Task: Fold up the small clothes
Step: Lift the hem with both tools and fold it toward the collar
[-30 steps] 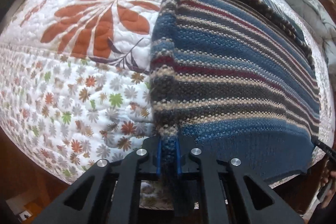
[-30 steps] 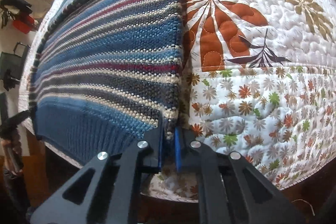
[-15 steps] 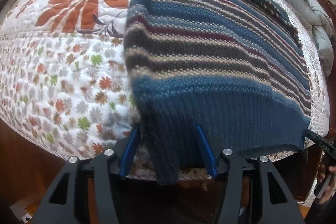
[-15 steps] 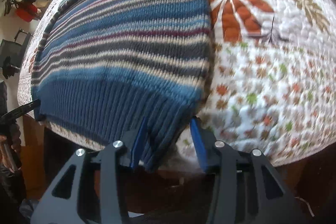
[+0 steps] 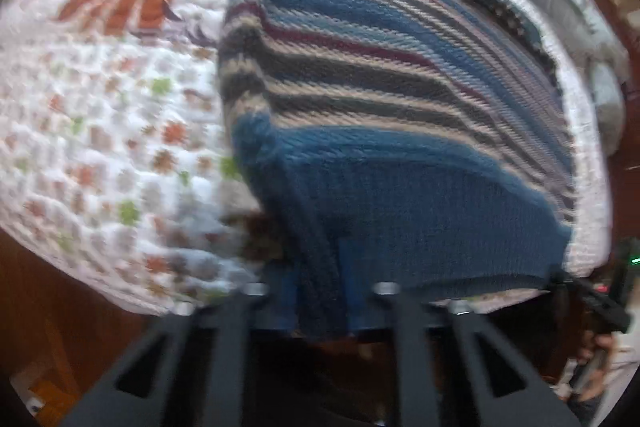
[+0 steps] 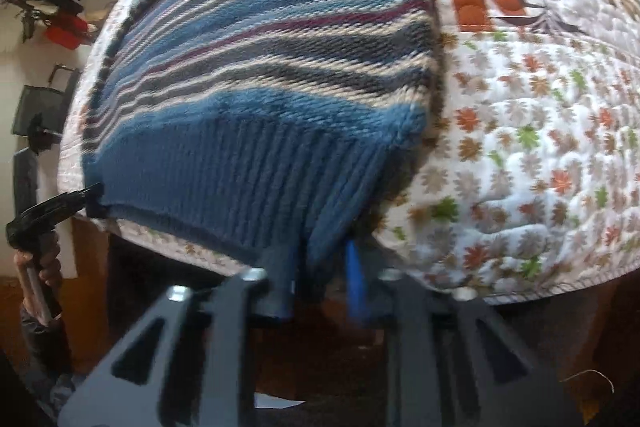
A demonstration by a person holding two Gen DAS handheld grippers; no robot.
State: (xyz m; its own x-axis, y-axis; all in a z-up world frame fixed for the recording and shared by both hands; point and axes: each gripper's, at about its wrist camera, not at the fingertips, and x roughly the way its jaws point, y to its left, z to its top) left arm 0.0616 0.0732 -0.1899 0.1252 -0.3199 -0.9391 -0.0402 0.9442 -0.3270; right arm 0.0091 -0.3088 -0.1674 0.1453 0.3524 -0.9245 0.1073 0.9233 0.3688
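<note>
Quilt (image 6: 540,131) with orange leaves covers the bed under my striped sweater (image 5: 400,99), grey bedding (image 5: 600,39) bunched at 2 o'clock in the left view. Sweater lies flat, ribbed hem toward me at 6 o'clock, long axis running to 12. Left gripper (image 5: 316,291) and right gripper (image 6: 320,267) both stand parted around hem corners; blur hides any contact.

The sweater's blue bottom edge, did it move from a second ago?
Yes. The sweater hem slid toward the quilt's near edge and now hangs over it between the right claw's parted fingers.
</note>
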